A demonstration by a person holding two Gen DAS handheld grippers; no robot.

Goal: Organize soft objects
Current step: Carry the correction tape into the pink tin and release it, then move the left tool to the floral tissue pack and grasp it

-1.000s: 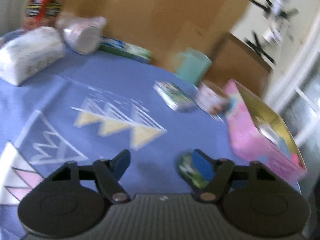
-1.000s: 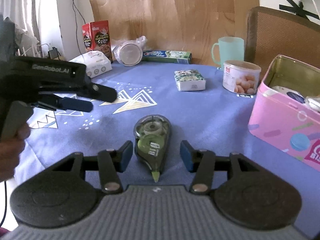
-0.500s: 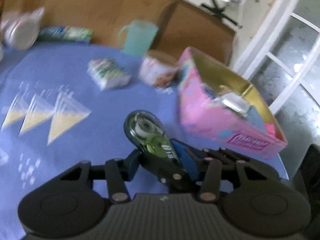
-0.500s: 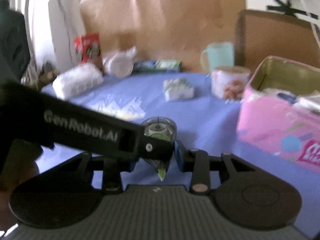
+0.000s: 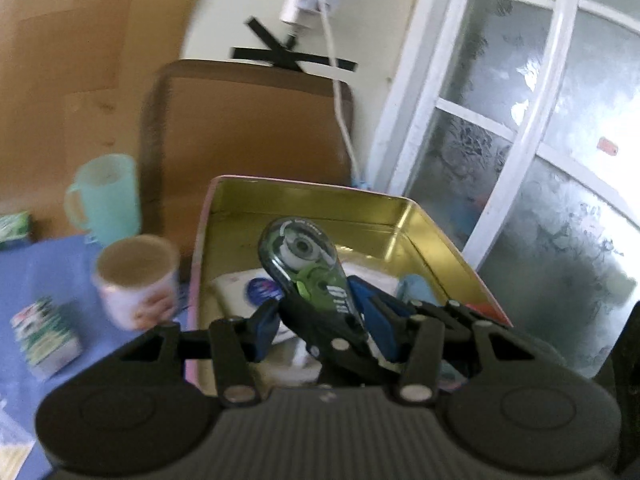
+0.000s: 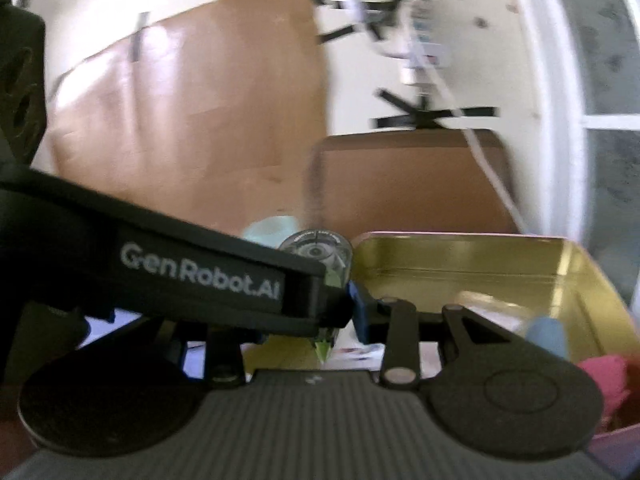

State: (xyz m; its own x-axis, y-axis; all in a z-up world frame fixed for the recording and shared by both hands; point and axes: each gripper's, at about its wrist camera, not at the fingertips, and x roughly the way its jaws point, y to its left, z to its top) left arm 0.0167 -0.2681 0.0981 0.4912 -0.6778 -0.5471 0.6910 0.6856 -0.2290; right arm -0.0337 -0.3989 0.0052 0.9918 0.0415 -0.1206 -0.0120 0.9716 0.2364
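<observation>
**Correction-tape dispenser held over the open tin — both grippers on it**

In the left wrist view the correction-tape dispenser is pinched between the blue pads of the left gripper, whose jaws have just eased slightly wider, and the fingers of the right gripper cross in from about 4 o'clock and close on its lower body too. Its long axis runs from 5 o'clock at the pads up to 11 o'clock, the round reel end leading, the green tip pointing back at the right wrist camera. The pink tin lies straight ahead and below at 12 o'clock — the dispenser already hangs above its gold interior, over the white packet lying inside. Both hands look equally near; the drop seems to hinge only on which gripper lets go first.
</observation>
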